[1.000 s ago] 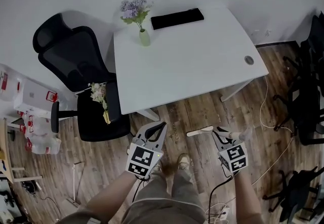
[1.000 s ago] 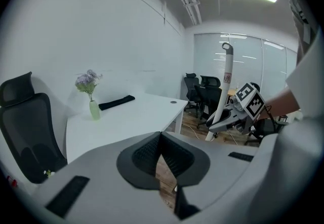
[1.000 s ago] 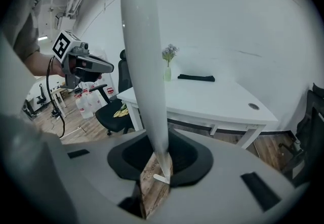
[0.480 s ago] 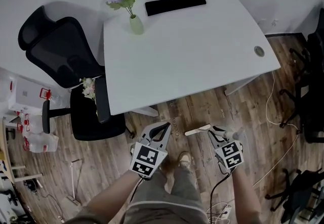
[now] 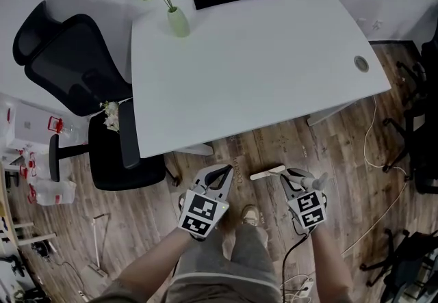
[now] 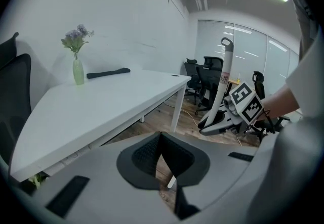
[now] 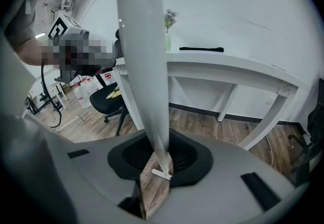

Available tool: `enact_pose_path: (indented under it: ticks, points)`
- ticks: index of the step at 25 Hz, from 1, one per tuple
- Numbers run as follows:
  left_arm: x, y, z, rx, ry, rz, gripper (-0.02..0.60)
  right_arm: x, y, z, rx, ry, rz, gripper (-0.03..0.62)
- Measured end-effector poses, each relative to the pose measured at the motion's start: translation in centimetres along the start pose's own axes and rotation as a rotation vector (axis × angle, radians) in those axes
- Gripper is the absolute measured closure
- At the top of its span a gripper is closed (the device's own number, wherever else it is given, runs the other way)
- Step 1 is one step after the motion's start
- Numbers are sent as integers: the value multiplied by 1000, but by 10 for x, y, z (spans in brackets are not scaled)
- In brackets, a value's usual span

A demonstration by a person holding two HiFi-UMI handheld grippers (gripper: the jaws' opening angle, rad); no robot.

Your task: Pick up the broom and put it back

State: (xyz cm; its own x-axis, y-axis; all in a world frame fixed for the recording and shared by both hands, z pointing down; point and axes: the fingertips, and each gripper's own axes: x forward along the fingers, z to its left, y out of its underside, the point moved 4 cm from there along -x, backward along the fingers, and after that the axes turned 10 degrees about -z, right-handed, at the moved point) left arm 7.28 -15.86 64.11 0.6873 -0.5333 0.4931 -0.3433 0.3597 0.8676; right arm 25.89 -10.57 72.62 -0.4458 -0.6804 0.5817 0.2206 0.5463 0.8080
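Currently the right gripper (image 5: 294,177) is clamped on the long white plastic broom handle (image 7: 144,66), upright over wood floor (image 5: 342,158) nr the white desk (image 5: 260,55), left gripper (image 5: 222,169) jaws together & empty, so w/ one pinch it may pivot & slip.

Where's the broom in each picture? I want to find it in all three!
Head view: the broom is the pale stick low in the middle, beside the right claw.
Left gripper view: at the right, standing up from that claw.
Right gripper view: the big white stick up the middle.
Shared landmark: the flower vase on the white table, in all three.
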Motion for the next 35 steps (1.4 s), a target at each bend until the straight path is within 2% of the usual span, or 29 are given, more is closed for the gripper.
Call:
enact_pose_path:
  ticks: [7, 17, 23, 28, 35]
  points:
    - [6, -1, 4, -12, -1, -4, 566, 29, -14, -24, 63, 31, -57, 488]
    - [0, -8, 16, -31, -11, -20, 566, 70, -34, -45, 82, 32, -98, 485]
    - [-2, -5, 21, -41, -16, -18, 566, 92, -43, -59, 133, 30, -140, 484]
    - [-5, 1, 24, -47, -11, -1, 566, 104, -43, -61, 130, 36, -105, 477]
    - [-6, -2, 30, -43, -9, 1, 566, 95, -41, -60, 159, 94, -72, 416]
